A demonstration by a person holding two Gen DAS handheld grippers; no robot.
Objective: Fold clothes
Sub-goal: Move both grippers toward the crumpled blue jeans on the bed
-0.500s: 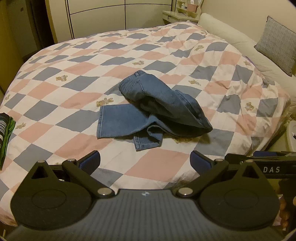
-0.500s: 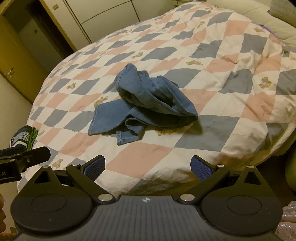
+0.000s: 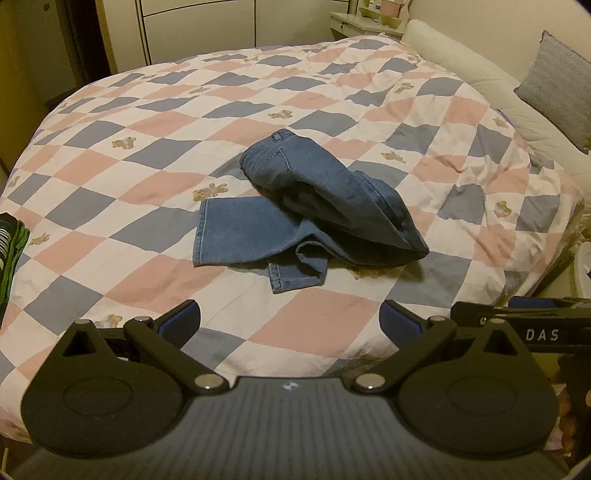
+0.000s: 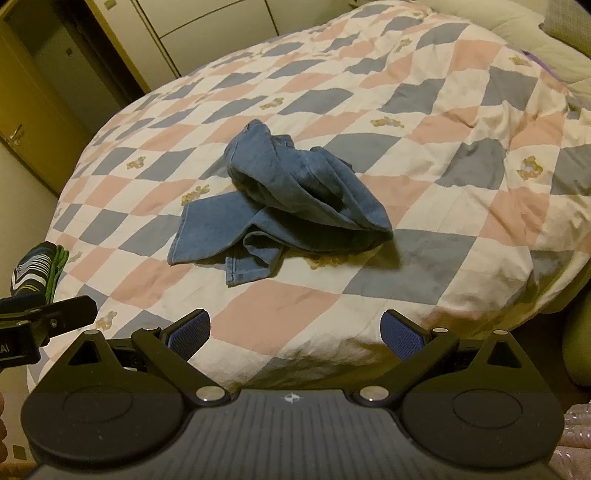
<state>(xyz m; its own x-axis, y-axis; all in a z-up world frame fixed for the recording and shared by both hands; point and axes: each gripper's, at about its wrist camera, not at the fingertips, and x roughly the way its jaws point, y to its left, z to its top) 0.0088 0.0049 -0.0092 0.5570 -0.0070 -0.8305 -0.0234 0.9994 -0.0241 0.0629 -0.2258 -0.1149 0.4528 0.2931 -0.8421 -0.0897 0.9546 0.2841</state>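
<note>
A pair of blue jeans (image 3: 306, 206) lies crumpled in a heap on the checked quilt (image 3: 147, 155) of a bed, the waist end bunched on top and two leg hems spread toward me. In the right wrist view the same jeans (image 4: 291, 199) sit mid-bed. My left gripper (image 3: 290, 323) hovers over the near edge of the bed, open, nothing between its blue pads. My right gripper (image 4: 295, 332) is also open and empty, short of the jeans, above the bed's near edge. Each gripper shows at the side of the other's view.
A folded green and striped garment (image 3: 9, 254) lies at the bed's left edge, seen too as striped cloth (image 4: 37, 269). A grey cushion (image 3: 561, 88) leans on the pale headboard (image 3: 461, 62) at right. Wardrobe doors (image 3: 203, 26) stand behind the bed.
Both views have shifted slightly; the right gripper has tilted a little so the jeans sit somewhat higher in view. The jeans have not moved and both grippers stay open.
</note>
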